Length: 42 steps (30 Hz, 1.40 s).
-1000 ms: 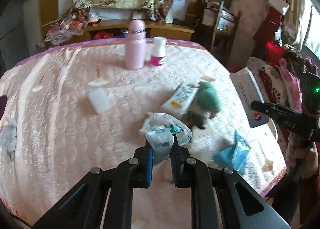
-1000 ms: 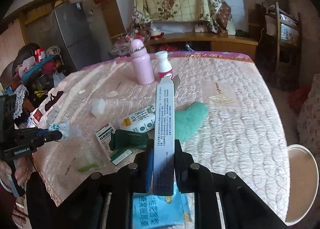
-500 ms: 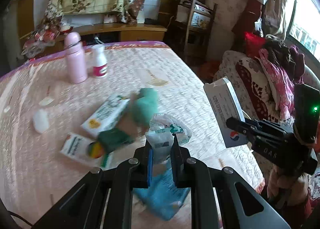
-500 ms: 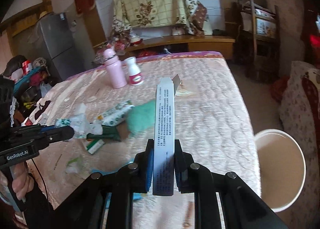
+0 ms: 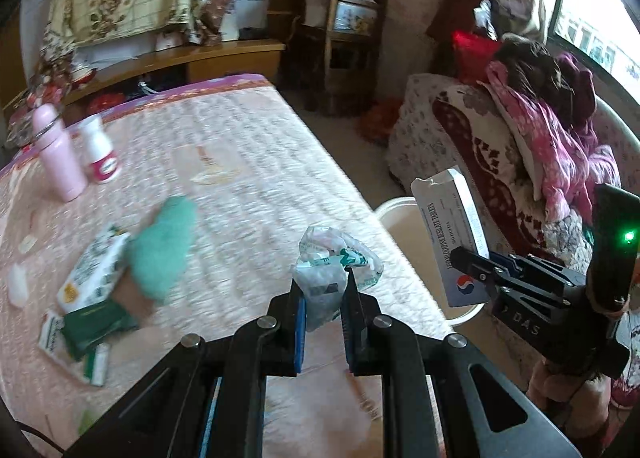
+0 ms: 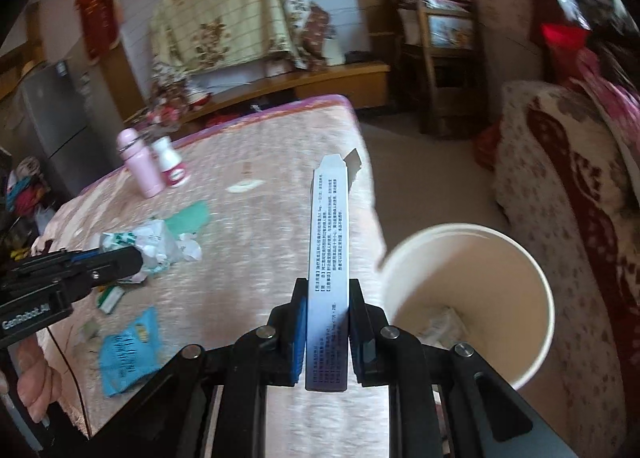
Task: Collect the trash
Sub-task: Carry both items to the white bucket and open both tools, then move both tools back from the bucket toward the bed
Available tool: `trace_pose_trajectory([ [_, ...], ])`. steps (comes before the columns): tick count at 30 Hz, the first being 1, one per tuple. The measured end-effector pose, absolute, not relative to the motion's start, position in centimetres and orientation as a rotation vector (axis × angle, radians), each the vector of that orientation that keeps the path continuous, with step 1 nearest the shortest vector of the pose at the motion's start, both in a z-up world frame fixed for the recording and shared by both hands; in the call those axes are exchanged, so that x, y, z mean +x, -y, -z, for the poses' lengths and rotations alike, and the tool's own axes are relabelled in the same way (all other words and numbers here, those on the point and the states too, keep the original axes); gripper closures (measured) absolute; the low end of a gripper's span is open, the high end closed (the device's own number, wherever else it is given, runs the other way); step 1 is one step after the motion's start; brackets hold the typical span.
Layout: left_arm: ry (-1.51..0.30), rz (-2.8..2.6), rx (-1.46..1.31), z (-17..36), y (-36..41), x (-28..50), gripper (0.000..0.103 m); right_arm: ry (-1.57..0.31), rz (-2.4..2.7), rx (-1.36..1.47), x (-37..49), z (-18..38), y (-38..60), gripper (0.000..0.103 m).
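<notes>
Pink quilted bedding fills the scene, with a white bin off its edge at three o'clock holding some crumpled scraps. Left gripper pinches a crumpled wrapper over the bed; right gripper clamps a tablet box beside the bin's rim.

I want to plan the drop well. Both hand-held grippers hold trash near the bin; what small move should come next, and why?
Probably carry the right hand-held gripper a little further right, over the white bin: its flat box is gripped but hangs above the table edge, not yet above the opening.
</notes>
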<state>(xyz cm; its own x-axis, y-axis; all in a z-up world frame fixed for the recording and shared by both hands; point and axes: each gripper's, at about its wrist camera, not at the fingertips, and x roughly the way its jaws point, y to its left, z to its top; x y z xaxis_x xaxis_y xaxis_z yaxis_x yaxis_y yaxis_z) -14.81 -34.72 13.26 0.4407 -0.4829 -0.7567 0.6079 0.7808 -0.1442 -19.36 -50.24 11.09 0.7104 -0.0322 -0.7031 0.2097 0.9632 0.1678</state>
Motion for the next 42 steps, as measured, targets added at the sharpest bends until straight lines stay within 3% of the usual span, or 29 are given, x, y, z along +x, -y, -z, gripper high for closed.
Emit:
trace_pose_trajectory([
  [10, -0.942, 0.737, 0.188, -10.7, 43.0, -14.9, 0.087, -0.823, 0.288, 0.361, -20.5, -7.7, 59.0, 0.084],
  [26, -1.033, 0.771, 0.129, -7.0, 49.0, -12.9, 0.084, -0.871, 0.42, 0.479, -19.9, -3.4, 64.3, 0.081],
  [28, -1.048, 0.767, 0.119, -6.6, 49.2, -12.6, 0.078, -0.874, 0.431, 0.504, -20.0, -3.0, 65.0, 0.081],
  [33, -1.053, 0.761, 0.095, -6.4, 49.0, -12.4, 0.051, -0.889, 0.449, 0.532, -20.1, -2.4, 65.7, 0.079],
  [35, -1.046, 0.76, 0.085, -6.5, 48.7, -12.4, 0.042, -0.883, 0.45, 0.537, -20.2, -2.4, 65.8, 0.07],
  [36, -1.04, 0.758, 0.081, -6.6, 48.5, -12.5, 0.039, -0.873, 0.45, 0.544, -20.3, -2.6, 65.8, 0.052],
  [37, -1.034, 0.754, 0.079, -6.8, 48.4, -12.6, 0.039, -0.864, 0.449, 0.549, -20.4, -2.7, 65.8, 0.028],
  [42, -1.028, 0.737, 0.08, -7.4, 47.7, -12.8, 0.039, -0.817, 0.457, 0.516, -20.7, -3.9, 65.3, 0.025],
])
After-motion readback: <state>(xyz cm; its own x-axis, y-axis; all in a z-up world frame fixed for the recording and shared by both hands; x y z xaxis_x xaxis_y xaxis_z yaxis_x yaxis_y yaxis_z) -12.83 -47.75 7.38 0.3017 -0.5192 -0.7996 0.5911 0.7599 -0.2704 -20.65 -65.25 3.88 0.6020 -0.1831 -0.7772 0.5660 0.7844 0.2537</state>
